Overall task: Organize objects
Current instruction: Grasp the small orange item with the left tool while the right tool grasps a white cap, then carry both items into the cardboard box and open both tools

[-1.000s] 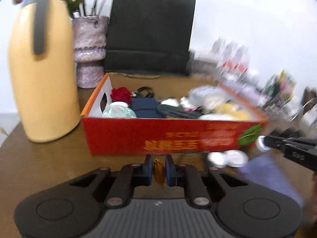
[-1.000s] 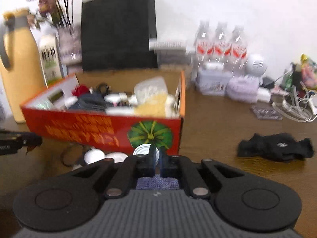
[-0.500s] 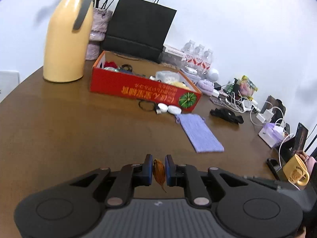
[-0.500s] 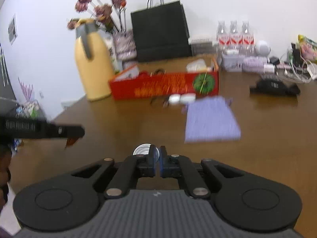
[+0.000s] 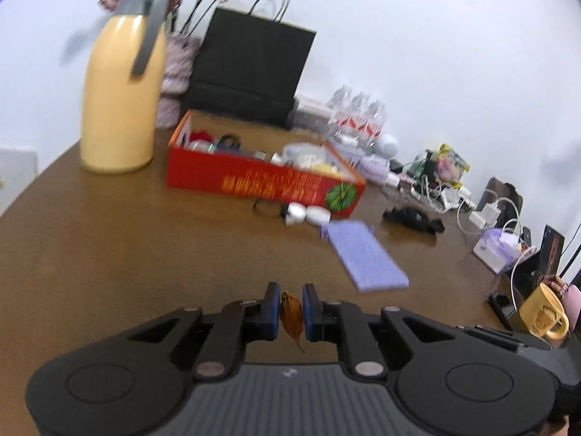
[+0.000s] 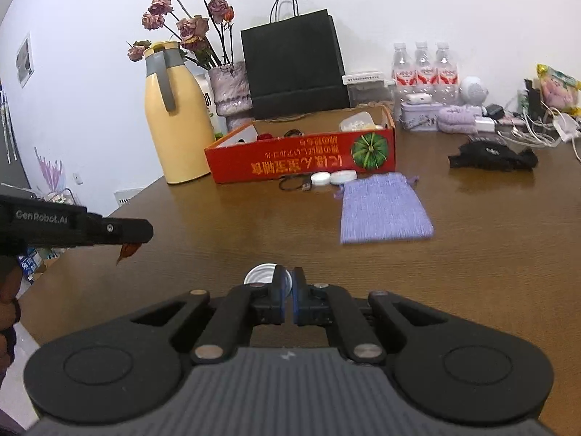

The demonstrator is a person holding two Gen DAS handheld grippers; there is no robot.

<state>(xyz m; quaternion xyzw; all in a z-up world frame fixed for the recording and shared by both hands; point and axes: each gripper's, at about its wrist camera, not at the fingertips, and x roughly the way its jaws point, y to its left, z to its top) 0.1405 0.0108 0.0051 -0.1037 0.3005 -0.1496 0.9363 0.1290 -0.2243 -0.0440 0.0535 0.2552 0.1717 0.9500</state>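
My left gripper [image 5: 291,303] is shut on a dry brown leaf [image 5: 291,315], held above the near part of the brown table [image 5: 109,247]. It also shows in the right wrist view [image 6: 139,230], with the leaf [image 6: 127,250] hanging below its tip. My right gripper [image 6: 288,285] is shut on a small round silver lid [image 6: 259,275]. The red cardboard box [image 5: 261,181] [image 6: 301,161], full of small items, stands far ahead. A purple cloth pouch [image 5: 365,259] [image 6: 385,209] lies flat in front of it.
A yellow thermos jug [image 6: 174,120], a vase of dried roses [image 6: 232,87] and a black paper bag [image 6: 294,65] stand behind the box. Two white round cases [image 6: 332,178] and a black ring lie by the box. A black glove [image 6: 494,156], bottles [image 6: 421,67] and cables are at right.
Both grippers have pulled well back from the box, still holding the leaf and the lid. In the last half second the left view has moved slightly closer to the box again.
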